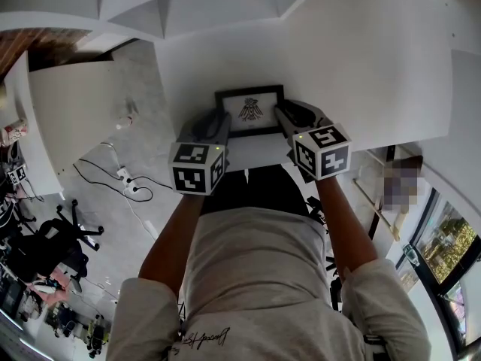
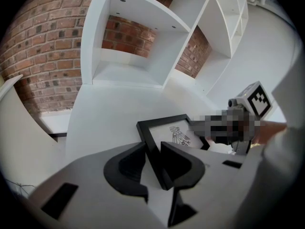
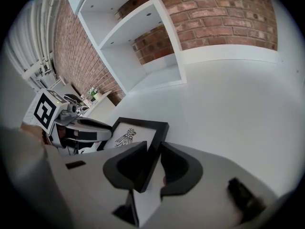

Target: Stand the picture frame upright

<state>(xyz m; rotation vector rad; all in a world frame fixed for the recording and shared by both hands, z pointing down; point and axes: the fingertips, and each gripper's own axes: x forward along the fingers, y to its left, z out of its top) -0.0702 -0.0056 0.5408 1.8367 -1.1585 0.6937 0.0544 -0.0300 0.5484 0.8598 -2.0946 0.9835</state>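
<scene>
Black rectangular picture frame (image 1: pixel 249 111) lying on white table (image 1: pixel 361 74); am clamping left gripper (image 2: pixel 153 149), right gripper (image 3: pixel 152 149) onto its sides.

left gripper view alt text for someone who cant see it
The left gripper grips one side bar of a black picture frame between its black jaws, on a white table. Behind stand white shelves against a brick wall.

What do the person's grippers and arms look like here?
The left gripper and right gripper both have light grey bodies with black, curved jaw pads. Each carries a white cube, left cube and right cube, printed with black square markers. The arms are bare below short light grey sleeves.
</scene>
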